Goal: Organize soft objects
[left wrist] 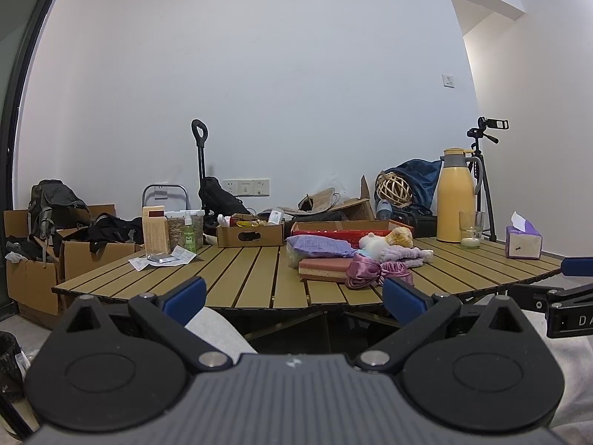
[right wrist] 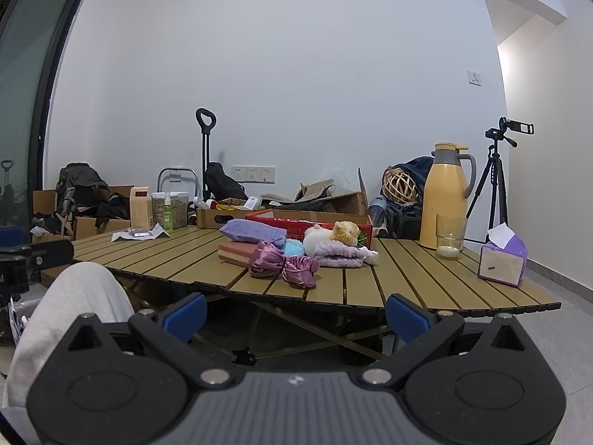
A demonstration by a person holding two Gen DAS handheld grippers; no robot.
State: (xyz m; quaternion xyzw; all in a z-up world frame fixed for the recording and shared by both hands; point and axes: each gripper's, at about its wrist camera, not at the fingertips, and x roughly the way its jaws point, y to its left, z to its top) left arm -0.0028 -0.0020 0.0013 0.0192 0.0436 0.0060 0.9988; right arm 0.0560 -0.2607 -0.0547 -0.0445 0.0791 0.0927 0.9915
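nothing is gripped yet, so this looks like the start: both tools hang low before the near edge of the slatted table (right wrist: 407, 289). the left gripper (left wrist: 292, 296) and right gripper (right wrist: 296, 315) both have jaws wide apart and empty. the soft things sit bunched at mid-table: a pink satin bundle (right wrist: 281, 265), a lilac towel (right wrist: 339, 256), a plush cat (right wrist: 333, 235) and a purple pouch (right wrist: 255, 230), touching a red box (right wrist: 307, 222) behind. the next move likely calls for lifting and reaching forward to the satin bundle, nearest. the right view shows the table's folding legs; the left view shows the other tool at its right edge.
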